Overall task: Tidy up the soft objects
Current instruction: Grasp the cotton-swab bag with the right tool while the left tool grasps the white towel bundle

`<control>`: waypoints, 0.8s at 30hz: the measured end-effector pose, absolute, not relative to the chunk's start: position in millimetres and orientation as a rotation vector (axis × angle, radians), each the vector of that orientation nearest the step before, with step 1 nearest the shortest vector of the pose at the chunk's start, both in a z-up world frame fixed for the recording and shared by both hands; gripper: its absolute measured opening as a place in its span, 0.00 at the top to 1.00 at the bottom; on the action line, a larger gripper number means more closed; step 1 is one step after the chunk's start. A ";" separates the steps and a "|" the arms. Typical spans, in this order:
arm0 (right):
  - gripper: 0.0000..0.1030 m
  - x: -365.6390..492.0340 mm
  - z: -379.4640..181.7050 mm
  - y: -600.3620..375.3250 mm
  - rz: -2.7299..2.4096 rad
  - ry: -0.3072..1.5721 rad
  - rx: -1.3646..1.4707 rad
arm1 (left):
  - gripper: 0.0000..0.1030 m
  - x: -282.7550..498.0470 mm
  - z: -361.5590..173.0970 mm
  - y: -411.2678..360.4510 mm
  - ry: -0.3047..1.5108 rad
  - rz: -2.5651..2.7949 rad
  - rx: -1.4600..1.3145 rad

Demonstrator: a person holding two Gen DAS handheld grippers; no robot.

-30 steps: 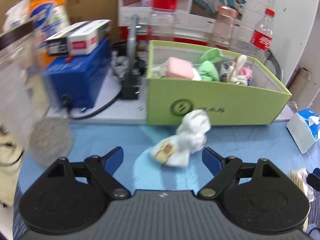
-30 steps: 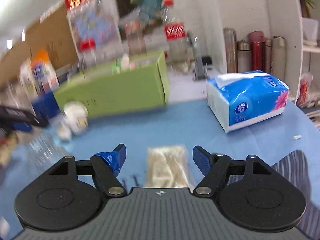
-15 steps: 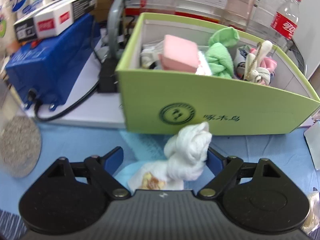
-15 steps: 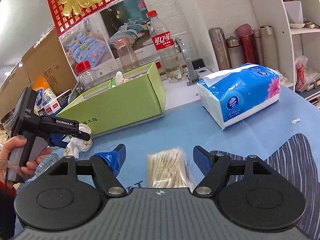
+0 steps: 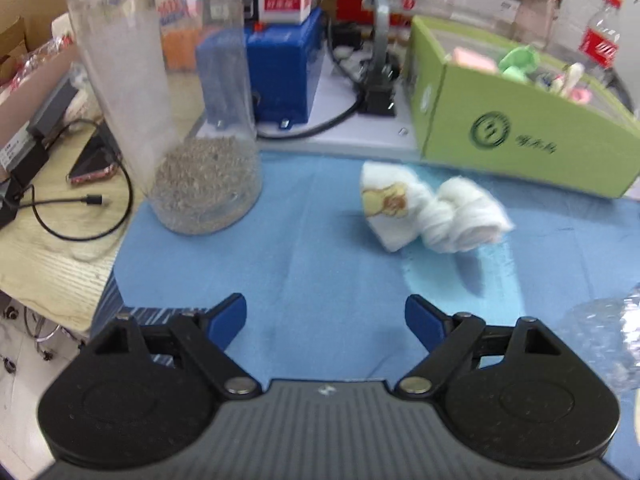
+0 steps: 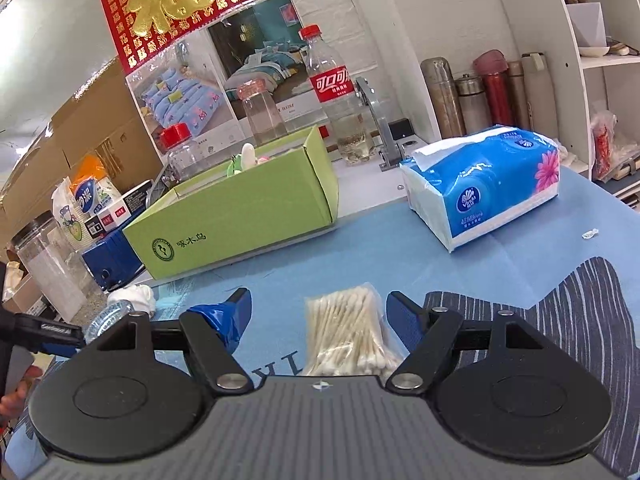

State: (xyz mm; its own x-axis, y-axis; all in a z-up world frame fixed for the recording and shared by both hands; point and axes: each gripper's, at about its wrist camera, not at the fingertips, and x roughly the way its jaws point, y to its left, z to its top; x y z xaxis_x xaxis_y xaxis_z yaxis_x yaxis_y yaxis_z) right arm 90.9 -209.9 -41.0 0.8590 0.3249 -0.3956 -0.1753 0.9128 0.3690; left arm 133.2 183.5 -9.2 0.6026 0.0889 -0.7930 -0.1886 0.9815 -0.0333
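A white rolled cloth (image 5: 432, 212) with a yellow print lies on the blue mat (image 5: 320, 264), just in front of the green box (image 5: 520, 136). That box holds pink, green and white soft items. My left gripper (image 5: 325, 316) is open and holds nothing, with the cloth ahead and to its right. In the right wrist view my right gripper (image 6: 320, 312) is open low over the mat, and a bag of cotton swabs (image 6: 344, 332) lies between its fingers, untouched by the pads. That view also shows the cloth (image 6: 136, 296), the green box (image 6: 240, 216) and the left gripper (image 6: 40, 334) at the left edge.
A tall clear jar of grains (image 5: 200, 140) stands at the mat's left corner, with a blue case (image 5: 280, 60) behind it. A crumpled clear bottle (image 5: 600, 332) lies at the right. A blue tissue pack (image 6: 488, 184) sits right of the box, with bottles and flasks behind. Cables lie on the wooden table.
The left gripper closed in around the white cloth half a second ago, then pulled back and to the left. The cloth now lies clear of its fingers. The right gripper stayed put.
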 end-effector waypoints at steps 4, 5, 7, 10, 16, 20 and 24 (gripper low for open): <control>0.41 90.8 -35.9 -206.7 0.272 0.461 0.323 | 0.16 151.4 15.5 162.8 0.819 0.111 -0.120; 0.41 89.8 -34.3 -205.7 0.273 0.459 0.319 | 0.16 159.4 20.3 156.6 0.794 0.108 -0.109; 0.41 86.2 -31.6 -205.6 0.277 0.453 0.308 | 0.16 176.9 24.0 149.1 0.772 0.122 -0.077; 0.41 81.2 -28.6 -208.9 0.262 0.446 0.294 | 0.16 209.7 14.6 148.4 0.791 0.117 -0.034; 0.41 84.9 -32.0 -219.4 0.239 0.449 0.326 | 0.16 234.9 -13.5 171.4 0.920 0.003 -0.241; 0.41 87.5 -36.1 -219.2 0.250 0.458 0.342 | 0.16 206.6 -19.5 171.6 0.956 -0.091 -0.364; 0.41 86.8 -39.4 -217.4 0.268 0.470 0.345 | 0.16 180.9 -20.5 157.6 0.949 -0.031 -0.264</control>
